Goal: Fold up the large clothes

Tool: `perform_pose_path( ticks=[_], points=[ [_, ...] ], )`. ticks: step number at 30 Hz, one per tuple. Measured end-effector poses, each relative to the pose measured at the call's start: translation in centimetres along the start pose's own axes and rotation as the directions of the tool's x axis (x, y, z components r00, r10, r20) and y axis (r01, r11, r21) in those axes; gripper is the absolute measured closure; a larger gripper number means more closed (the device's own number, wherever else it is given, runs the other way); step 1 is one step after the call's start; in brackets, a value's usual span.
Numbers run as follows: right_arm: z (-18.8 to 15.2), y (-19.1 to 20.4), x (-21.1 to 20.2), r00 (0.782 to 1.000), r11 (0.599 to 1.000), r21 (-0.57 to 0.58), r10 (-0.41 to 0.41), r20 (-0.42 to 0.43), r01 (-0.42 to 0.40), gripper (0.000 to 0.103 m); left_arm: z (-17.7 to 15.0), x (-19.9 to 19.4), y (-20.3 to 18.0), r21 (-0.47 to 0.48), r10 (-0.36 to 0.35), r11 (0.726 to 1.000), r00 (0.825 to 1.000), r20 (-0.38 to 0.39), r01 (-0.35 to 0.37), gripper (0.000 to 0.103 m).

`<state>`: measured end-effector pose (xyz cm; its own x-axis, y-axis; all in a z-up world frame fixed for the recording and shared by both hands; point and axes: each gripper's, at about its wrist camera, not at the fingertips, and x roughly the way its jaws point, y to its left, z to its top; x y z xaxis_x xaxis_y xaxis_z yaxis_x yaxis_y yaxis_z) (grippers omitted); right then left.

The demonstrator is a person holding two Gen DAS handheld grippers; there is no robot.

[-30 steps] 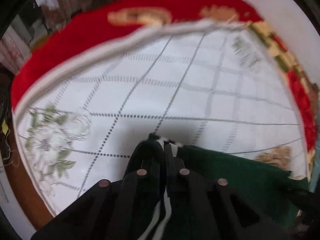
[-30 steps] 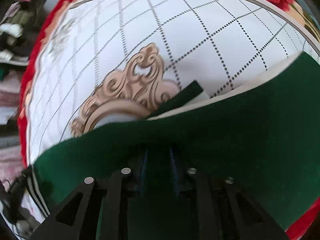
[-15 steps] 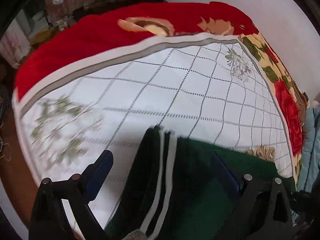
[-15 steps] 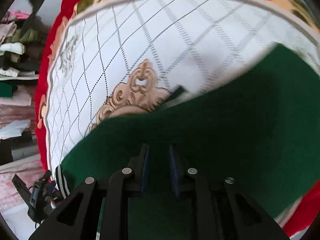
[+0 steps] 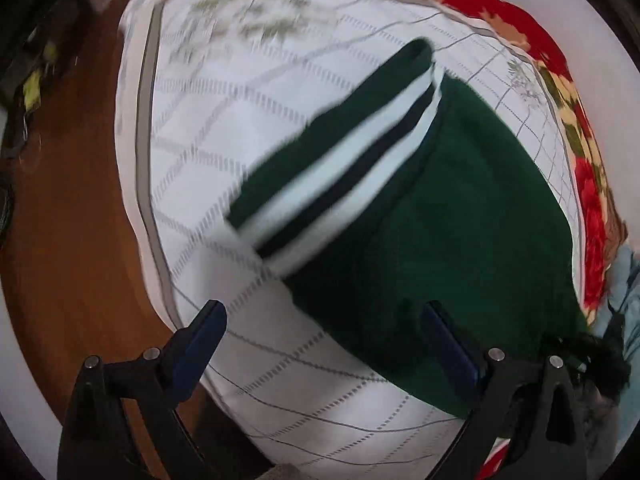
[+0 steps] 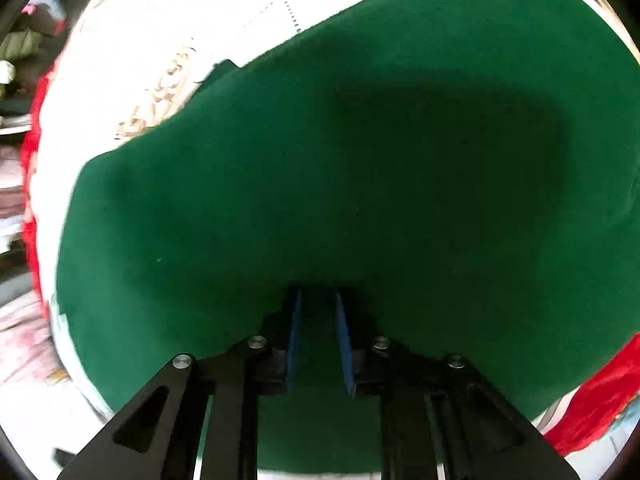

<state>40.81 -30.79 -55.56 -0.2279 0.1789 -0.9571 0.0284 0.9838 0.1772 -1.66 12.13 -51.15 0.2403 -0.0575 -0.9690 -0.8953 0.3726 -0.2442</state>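
Note:
A dark green garment (image 5: 460,216) with a white and dark striped band (image 5: 352,160) lies on the white checked bedcover (image 5: 240,92). My left gripper (image 5: 320,320) is open and empty, just in front of the garment's near edge. In the right wrist view the green garment (image 6: 360,152) fills most of the frame. My right gripper (image 6: 317,300) is shut on a fold of this green cloth, with a narrow gap between the blue pads (image 6: 294,332).
The bed has a red floral blanket (image 5: 592,208) along its far and right sides. A brown wooden floor (image 5: 72,208) lies left of the bed. Piled clothes (image 6: 12,56) show at the left edge of the right wrist view.
My left gripper has let go of the striped band, opened wide and drawn back. The garment now lies flat on the bed. My right gripper has stayed shut on the green cloth and moved lower.

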Motion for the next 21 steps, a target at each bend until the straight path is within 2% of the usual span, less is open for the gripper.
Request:
perform_pose_path(
  ticks=[2, 4, 6, 8, 9, 10, 11, 13, 16, 17, 18, 19, 20, 21],
  points=[
    [-0.9, -0.8, -1.9, 0.997, 0.997, -0.028, 0.074, -0.003, -0.074, 0.084, -0.6, 1.0, 0.0, -0.062, -0.047, 0.997, 0.999, -0.005, 0.047, 0.004],
    [-1.8, -1.6, -3.6, 0.997, 0.996, -0.048, 0.073, 0.026, -0.072, 0.084, -0.7, 2.4, -0.3, -0.118, -0.111, 0.987, 0.994, -0.008, 0.109, 0.004],
    [-2.6, -3.2, -4.6, 0.997, 0.997, -0.057, 0.055, 0.058, -0.052, 0.082, -0.5, 3.9, -0.7, -0.151, -0.144, 0.979, 0.989, -0.018, 0.140, 0.004],
    [-3.4, -5.6, -4.3, 0.998, 0.999, -0.040, 0.028, 0.049, -0.026, 0.081, -0.1, 5.2, -1.1, -0.187, -0.128, 0.975, 0.992, -0.016, 0.123, 0.004],
    [-3.2, -7.1, -2.7, 1.000, 1.000, -0.024, -0.016, 0.016, 0.017, 0.081, 0.2, 5.5, -1.3, -0.203, -0.121, 0.972, 0.993, 0.000, 0.118, 0.004],
    [-2.9, -7.8, -0.9, 1.000, 1.000, -0.023, -0.019, -0.019, 0.018, 0.083, 0.4, 5.5, -1.5, -0.210, -0.110, 0.971, 0.994, 0.017, 0.111, 0.004],
    [-2.6, -8.6, 0.3, 1.000, 1.000, -0.014, 0.014, -0.028, -0.014, 0.083, 0.6, 5.4, -1.6, -0.212, -0.102, 0.971, 0.994, 0.033, 0.106, 0.004],
    [-1.7, -9.2, 0.7, 0.998, 0.999, 0.016, 0.033, -0.055, -0.032, 0.083, 1.0, 5.2, -1.9, -0.218, -0.087, 0.971, 0.994, 0.064, 0.099, 0.004],
    [-1.2, -7.7, -0.1, 0.995, 0.996, -0.074, -0.048, -0.092, 0.041, 0.083, 1.1, 5.0, -1.8, -0.239, -0.075, 0.965, 0.989, 0.125, 0.104, 0.004],
    [-1.3, -7.2, -0.5, 0.995, 0.992, -0.116, -0.057, -0.084, 0.047, 0.081, 1.3, 4.3, -2.1, -0.235, -0.047, 0.968, 0.983, 0.175, 0.088, 0.014],
    [-1.6, -6.8, -0.7, 0.995, 0.986, -0.162, -0.058, -0.076, 0.045, 0.079, 1.4, 3.5, -2.3, -0.230, -0.004, 0.972, 0.977, 0.215, 0.055, 0.034],
    [-1.8, -6.7, -0.8, 0.996, 0.981, -0.189, -0.050, -0.074, 0.035, 0.079, 1.6, 2.7, -2.4, -0.228, 0.012, 0.973, 0.968, 0.249, 0.046, 0.044],
    [-2.0, -6.8, -0.8, 0.996, 0.981, -0.194, -0.040, -0.074, 0.025, 0.079, 1.7, 2.1, -2.6, -0.220, 0.006, 0.974, 0.959, 0.282, 0.059, 0.072],
    [-2.1, -7.1, -0.7, 0.997, 0.982, -0.190, -0.014, -0.081, -0.002, 0.079, 1.9, 1.2, -3.1, -0.191, -0.015, 0.978, 0.949, 0.314, 0.078, 0.082]
  ],
)
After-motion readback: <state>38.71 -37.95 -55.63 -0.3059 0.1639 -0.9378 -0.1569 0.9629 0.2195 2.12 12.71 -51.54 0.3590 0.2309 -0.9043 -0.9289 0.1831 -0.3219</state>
